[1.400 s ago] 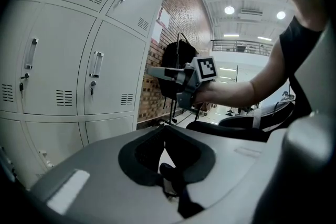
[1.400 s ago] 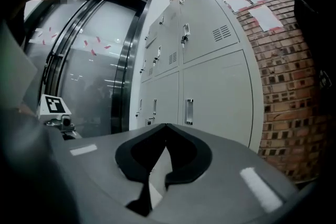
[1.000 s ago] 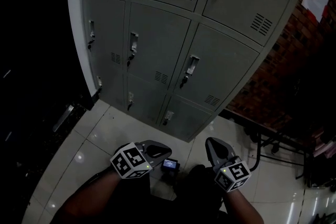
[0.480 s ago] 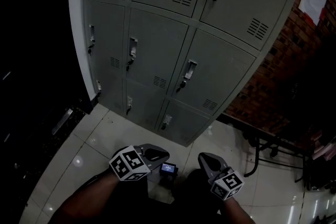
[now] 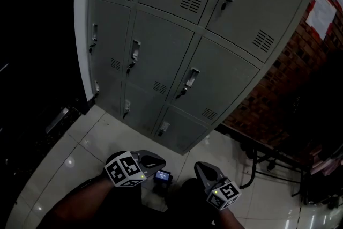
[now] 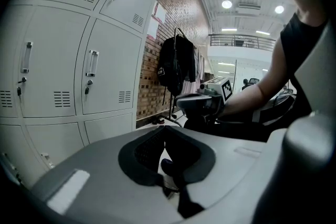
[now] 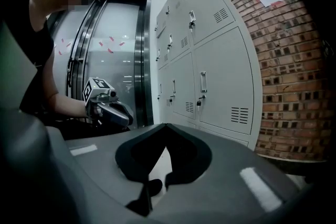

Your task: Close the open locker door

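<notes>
The head view looks steeply down from behind the left gripper [image 5: 153,160] and right gripper [image 5: 202,168] onto the lockers [image 5: 177,61] ahead of their jaws. Each gripper view sits close behind its own jaws (turned inward), sharing those lockers and catching the opposite gripper beyond them.

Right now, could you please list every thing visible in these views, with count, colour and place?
Lockers: one bank, grey, ahead; every visible door shut.
Brick wall: one, red-brown, right of the lockers.
Paper sheets: several, white, on the brick wall.
Floor tiles: many, pale and glossy, below the lockers.
Hanging clothing: one bundle, black, on a rack by the brick wall.
Left hand-held gripper: one, grey, lower left; shut, empty.
Right hand-held gripper: one, grey, lower right; shut, empty.
</notes>
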The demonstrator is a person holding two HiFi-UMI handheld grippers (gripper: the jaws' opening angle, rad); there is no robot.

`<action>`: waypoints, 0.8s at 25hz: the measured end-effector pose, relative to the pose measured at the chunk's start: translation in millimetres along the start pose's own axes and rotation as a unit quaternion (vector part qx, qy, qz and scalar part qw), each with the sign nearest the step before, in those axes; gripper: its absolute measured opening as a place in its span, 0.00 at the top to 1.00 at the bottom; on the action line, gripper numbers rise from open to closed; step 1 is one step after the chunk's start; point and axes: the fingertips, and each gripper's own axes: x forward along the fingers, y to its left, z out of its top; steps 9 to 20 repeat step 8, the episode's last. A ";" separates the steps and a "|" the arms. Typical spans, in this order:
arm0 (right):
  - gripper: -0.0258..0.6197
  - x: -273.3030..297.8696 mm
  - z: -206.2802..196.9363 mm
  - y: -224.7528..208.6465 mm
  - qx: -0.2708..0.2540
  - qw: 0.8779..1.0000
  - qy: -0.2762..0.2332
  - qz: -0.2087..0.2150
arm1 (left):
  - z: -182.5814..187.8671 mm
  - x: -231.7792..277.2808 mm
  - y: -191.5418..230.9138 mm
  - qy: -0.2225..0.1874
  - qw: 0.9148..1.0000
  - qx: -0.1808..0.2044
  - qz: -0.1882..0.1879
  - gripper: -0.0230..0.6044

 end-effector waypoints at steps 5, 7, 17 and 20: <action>0.96 0.3 4.1 0.4 0.004 1.000 -0.008 0.003 | -0.5 0.7 0.3 0.007 1.000 0.007 0.004 0.94; 0.96 2.1 6.9 -2.3 0.001 1.000 -0.009 0.003 | 1.6 1.8 2.2 0.009 1.000 0.015 0.008 0.94; 0.96 3.2 8.7 -4.3 -0.001 1.000 -0.010 0.002 | 3.2 2.4 3.7 0.010 1.000 0.020 0.010 0.94; 0.96 3.2 8.7 -4.3 -0.001 1.000 -0.010 0.002 | 3.2 2.4 3.7 0.010 1.000 0.020 0.010 0.94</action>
